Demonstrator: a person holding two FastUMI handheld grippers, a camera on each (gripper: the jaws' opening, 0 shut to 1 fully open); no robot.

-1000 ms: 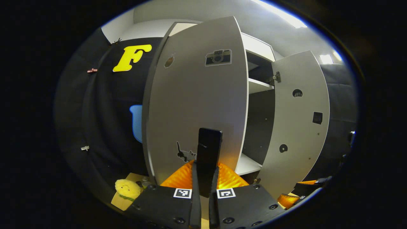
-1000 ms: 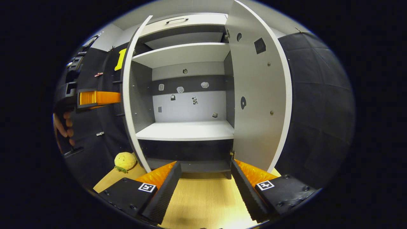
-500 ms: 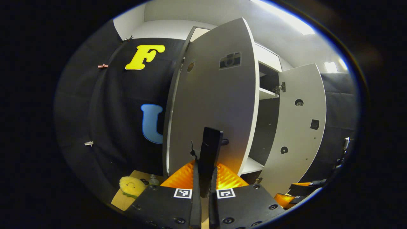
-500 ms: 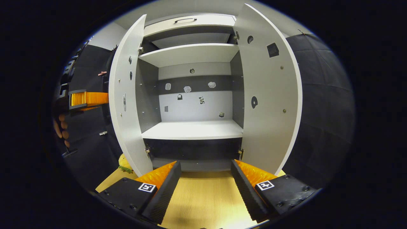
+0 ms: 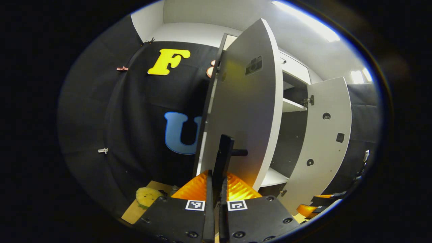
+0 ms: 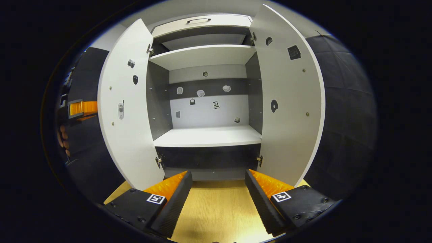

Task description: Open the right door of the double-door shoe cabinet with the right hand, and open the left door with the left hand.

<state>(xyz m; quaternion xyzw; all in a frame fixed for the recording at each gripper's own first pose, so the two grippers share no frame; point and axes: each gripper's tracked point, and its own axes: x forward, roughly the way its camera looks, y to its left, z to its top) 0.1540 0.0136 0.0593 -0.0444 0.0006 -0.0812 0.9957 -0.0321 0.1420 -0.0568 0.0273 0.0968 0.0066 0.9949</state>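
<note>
At the bottom centre of the left gripper view, the left gripper (image 5: 215, 184) has its black-and-orange fingers pressed together on the black bar handle (image 5: 224, 158) of the grey left cabinet door (image 5: 243, 114), which stands swung wide, seen nearly edge-on. Right of it, the grey right cabinet door (image 5: 329, 141) also stands open, with white shelves (image 5: 293, 106) between them. A yellow plush toy (image 5: 147, 196) lies at lower left on the wooden floor.

Low in the right gripper view, the right gripper (image 6: 218, 189) is spread wide, holding nothing, above the wooden floor (image 6: 217, 216). Both doors flank the open grey shoe cabinet (image 6: 206, 101): left door (image 6: 126, 114), right door (image 6: 290, 108). Far left, the other gripper's orange finger (image 6: 82, 108) shows beside the left door.
</note>
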